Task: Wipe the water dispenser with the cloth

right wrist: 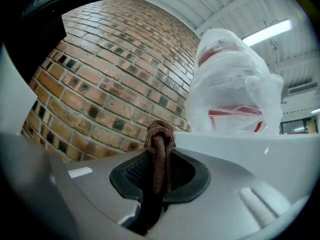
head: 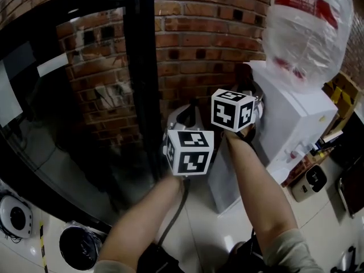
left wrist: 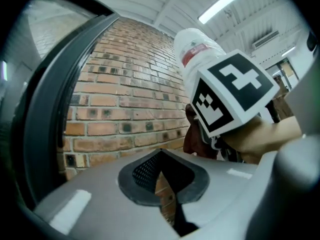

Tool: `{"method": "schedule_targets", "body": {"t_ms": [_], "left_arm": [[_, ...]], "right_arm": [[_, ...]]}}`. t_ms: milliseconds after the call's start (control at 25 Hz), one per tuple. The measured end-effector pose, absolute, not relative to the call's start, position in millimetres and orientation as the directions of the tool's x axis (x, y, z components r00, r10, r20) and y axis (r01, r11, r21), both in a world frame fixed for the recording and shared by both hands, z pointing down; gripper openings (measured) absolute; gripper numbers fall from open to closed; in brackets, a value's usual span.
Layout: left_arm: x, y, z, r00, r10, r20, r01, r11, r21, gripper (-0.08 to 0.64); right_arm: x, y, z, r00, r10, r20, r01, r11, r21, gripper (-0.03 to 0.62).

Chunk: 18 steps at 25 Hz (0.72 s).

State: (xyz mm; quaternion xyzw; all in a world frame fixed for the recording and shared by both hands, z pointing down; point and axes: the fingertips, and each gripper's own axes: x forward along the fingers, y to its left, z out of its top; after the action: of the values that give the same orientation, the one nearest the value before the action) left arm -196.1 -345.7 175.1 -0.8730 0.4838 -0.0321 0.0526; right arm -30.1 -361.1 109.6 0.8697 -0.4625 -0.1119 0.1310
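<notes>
The white water dispenser (head: pixel 296 124) stands against the brick wall, with a plastic-wrapped bottle (head: pixel 307 27) on top. My right gripper (right wrist: pixel 159 156) is shut on a bunched brown cloth (right wrist: pixel 160 139) and is held level beside the dispenser's upper left edge (right wrist: pixel 240 146). In the head view its marker cube (head: pixel 232 110) sits just left of the dispenser. My left gripper (left wrist: pixel 161 171) is shut with nothing in it, lower and to the left, pointing at the wall. Its cube (head: pixel 189 151) shows in the head view. The left gripper view catches the cloth (left wrist: pixel 197 134) under the right cube.
The brick wall (head: pixel 199 33) is close behind both grippers. A black-framed glass door (head: pixel 74 95) fills the left. Boxes and small items (head: pixel 310 181) lie on the floor right of the dispenser. Round appliances (head: pixel 79 246) sit at the lower left.
</notes>
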Motion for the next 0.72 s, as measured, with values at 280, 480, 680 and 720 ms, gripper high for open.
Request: {"method": "schedule_targets", "body": {"t_ms": [280, 480, 680, 720], "left_arm": [[-164, -357, 158, 0.629, -0.777, -0.031, -0.775, -0.624, -0.098, 0.000], [-164, -365, 146, 0.659, -0.750, -0.051, -0.750, -0.652, -0.107, 0.000], [-161, -361, 150, 0.696, -0.716, -0.057, -0.717, -0.689, -0.109, 0.000], [-160, -361, 154, 0.701, -0.711, -0.051, -0.712, -0.694, -0.106, 0.000]], "right_arm": [[-28, -353, 97, 0.558, -0.825, -0.091, -0.775, -0.557, 0.298, 0.071], [-20, -355, 99, 0.607, -0.793, -0.061, -0.755, -0.599, 0.267, 0.071], [-17, -359, 114, 0.640, -0.769, -0.002, -0.744, -0.620, 0.248, 0.071], [-17, -360, 116, 0.642, -0.767, 0.004, -0.744, -0.621, 0.247, 0.071]]}}
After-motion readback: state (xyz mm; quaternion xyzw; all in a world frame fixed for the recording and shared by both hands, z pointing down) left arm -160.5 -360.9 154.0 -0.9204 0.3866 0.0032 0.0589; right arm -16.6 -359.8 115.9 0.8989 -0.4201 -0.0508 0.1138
